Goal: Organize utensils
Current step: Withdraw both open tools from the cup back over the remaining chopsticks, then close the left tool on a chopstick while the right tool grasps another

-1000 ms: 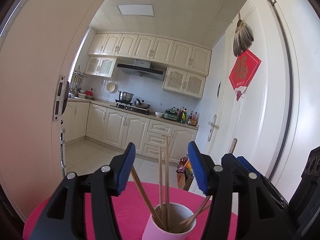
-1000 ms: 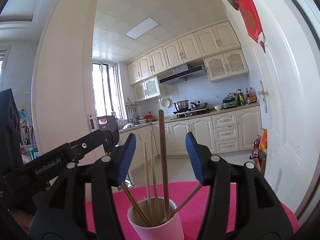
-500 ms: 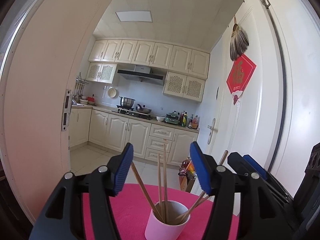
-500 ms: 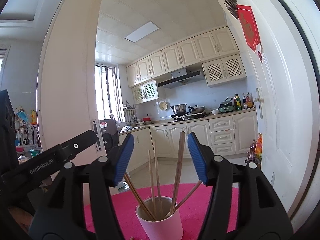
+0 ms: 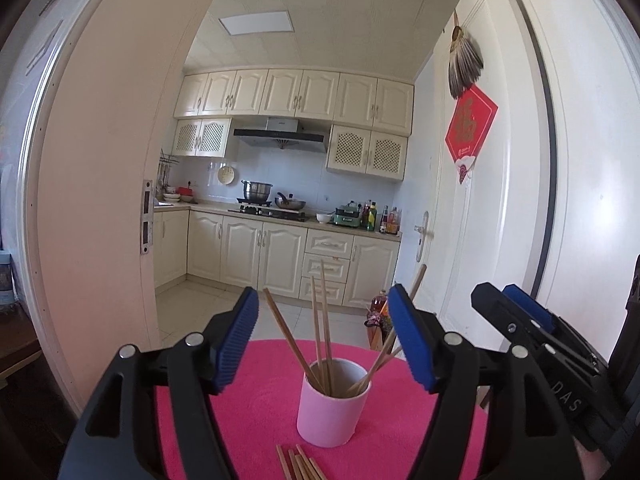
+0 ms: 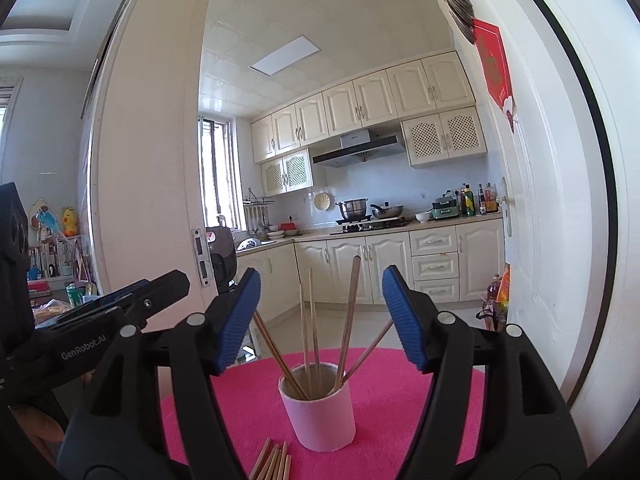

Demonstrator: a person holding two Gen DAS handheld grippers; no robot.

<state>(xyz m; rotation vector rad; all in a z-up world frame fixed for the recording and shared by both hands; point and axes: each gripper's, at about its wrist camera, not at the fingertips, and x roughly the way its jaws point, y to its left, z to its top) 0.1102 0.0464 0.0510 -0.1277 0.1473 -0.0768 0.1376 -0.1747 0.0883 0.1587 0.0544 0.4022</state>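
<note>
A pale pink cup (image 5: 331,408) (image 6: 319,408) stands on a round pink table mat (image 5: 256,408) (image 6: 392,396), with several wooden chopsticks (image 5: 320,328) (image 6: 347,316) standing in it. More chopsticks (image 5: 298,463) (image 6: 274,460) lie flat on the mat in front of the cup. My left gripper (image 5: 325,338) hangs over the near side of the mat, jaws opening, nothing between the pads. My right gripper (image 6: 320,320) is beside it, jaws likewise opening and empty. Each gripper shows at the edge of the other's view.
Beyond the mat's far edge an open white door (image 5: 492,200) on the right and a door frame (image 5: 100,200) on the left lead into a kitchen with cream cabinets (image 5: 280,256). Bottles (image 5: 378,312) stand on the floor by the door.
Both grippers have drawn back and risen from the cup, so the cup sits farther off and the flat chopsticks have come into view. Both pairs of jaws stand wider.
</note>
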